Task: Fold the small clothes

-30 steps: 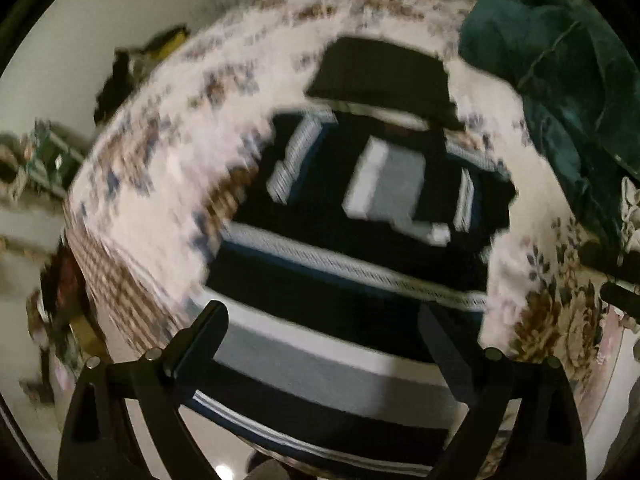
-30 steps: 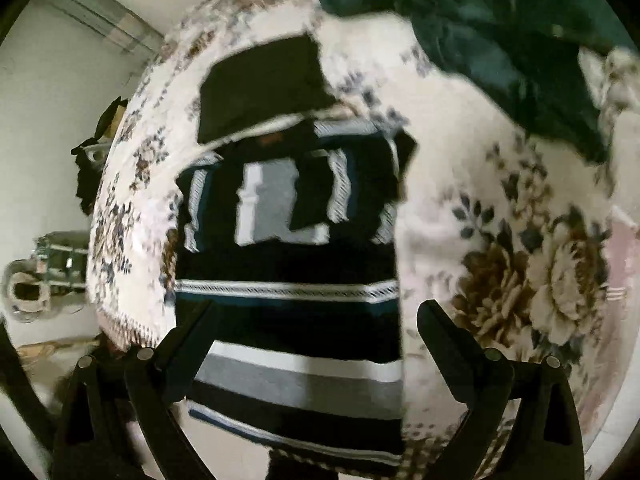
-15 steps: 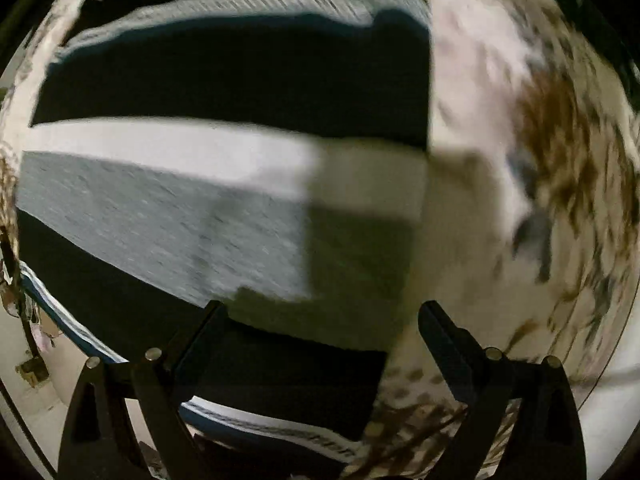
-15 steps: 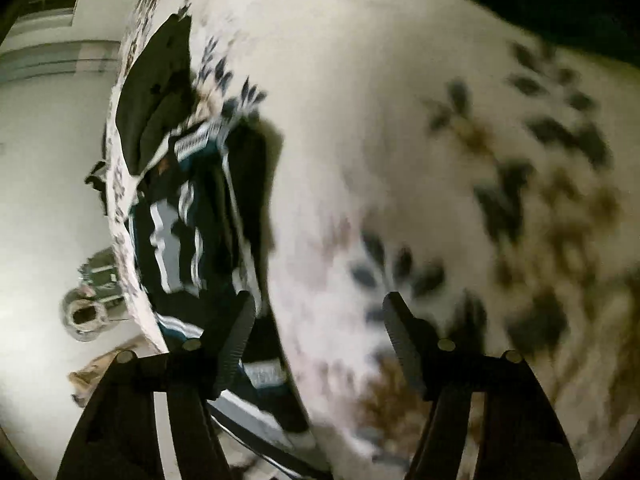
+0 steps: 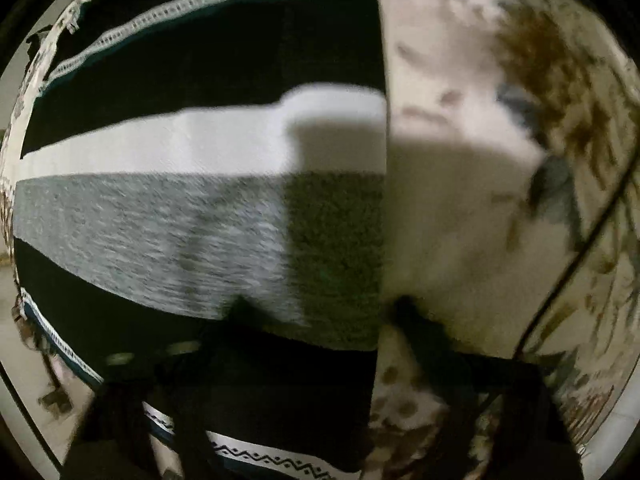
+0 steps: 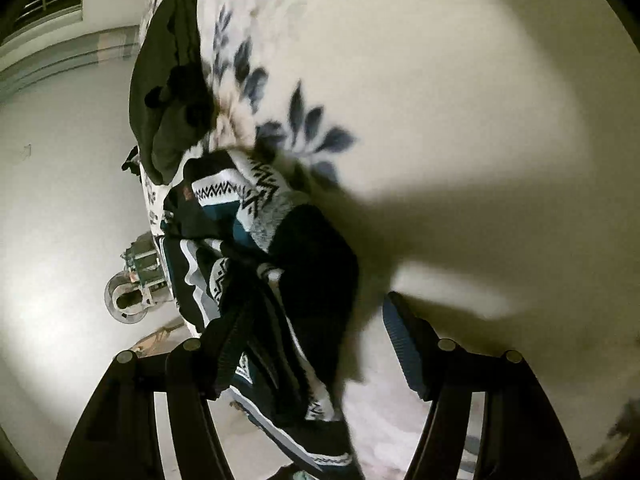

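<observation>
Left hand-held gripper (image 5: 320,308) open, straddling the striped sweater's (image 5: 168,220) right edge — floral bedspread (image 5: 460,200) beyond. Right hand-held gripper (image 6: 316,320) open, sweater edge between its fingers — bare bedspread to its right.

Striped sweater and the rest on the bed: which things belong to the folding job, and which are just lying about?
Part of the job:
- striped sweater
- left gripper, jaws open over its side edge
- right gripper, jaws open at its edge

Just lying about:
- floral bedspread, the work surface
- dark folded garment
- fan on the floor
</observation>
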Demonstrator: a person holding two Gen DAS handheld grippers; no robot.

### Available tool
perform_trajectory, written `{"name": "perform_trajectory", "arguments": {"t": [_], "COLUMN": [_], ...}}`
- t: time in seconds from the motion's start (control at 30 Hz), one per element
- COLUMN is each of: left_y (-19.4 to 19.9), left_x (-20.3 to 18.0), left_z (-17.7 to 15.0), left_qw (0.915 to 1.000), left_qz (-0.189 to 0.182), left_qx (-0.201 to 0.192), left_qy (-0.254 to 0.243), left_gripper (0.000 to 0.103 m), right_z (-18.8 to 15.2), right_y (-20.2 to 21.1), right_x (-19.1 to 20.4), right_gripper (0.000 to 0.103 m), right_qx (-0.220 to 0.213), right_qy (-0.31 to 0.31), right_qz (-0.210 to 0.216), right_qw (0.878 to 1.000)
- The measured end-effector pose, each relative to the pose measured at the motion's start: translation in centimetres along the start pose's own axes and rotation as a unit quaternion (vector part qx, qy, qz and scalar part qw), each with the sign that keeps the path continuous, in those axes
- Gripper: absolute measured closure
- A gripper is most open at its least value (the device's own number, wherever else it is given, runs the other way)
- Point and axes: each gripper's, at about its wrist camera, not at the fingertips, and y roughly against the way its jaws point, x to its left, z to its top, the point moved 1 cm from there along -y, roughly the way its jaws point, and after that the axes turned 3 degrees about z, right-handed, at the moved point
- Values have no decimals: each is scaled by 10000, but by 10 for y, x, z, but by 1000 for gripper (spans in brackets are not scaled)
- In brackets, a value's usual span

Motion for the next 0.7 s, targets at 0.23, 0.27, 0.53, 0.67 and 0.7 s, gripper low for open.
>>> {"name": "perform_trajectory", "arguments": {"t": [0.23, 0.27, 0.53, 0.67, 0.7], "left_y": [50, 56, 130, 137, 137], "left_x": [45, 51, 155, 225, 242], "left_z": [-19, -21, -18, -17, -12], "left_qw": [9972, 9968, 9835, 9726, 9706], "left_qz": [-281, -308, -664, -797, -810], "left_qx": [-653, -696, -1202, -1286, -1270], "left_qy": [223, 260, 1175, 1767, 1878], "left_gripper": [96, 96, 96, 96, 96], "right_z": [-11, -14, -40, -53, -55], "right_y": [-8, -8, 11, 0, -7], "right_x": [29, 34, 124, 192, 209], "right_gripper": [87, 88, 90, 90, 90], "right_qx": [-299, -342, -465, -436, -429], "right_qy": [260, 300, 887, 1131, 1180], "right_qz": [-389, -446, -744, -893, -929], "right_qw": [9985, 9980, 9922, 9886, 9877]}}
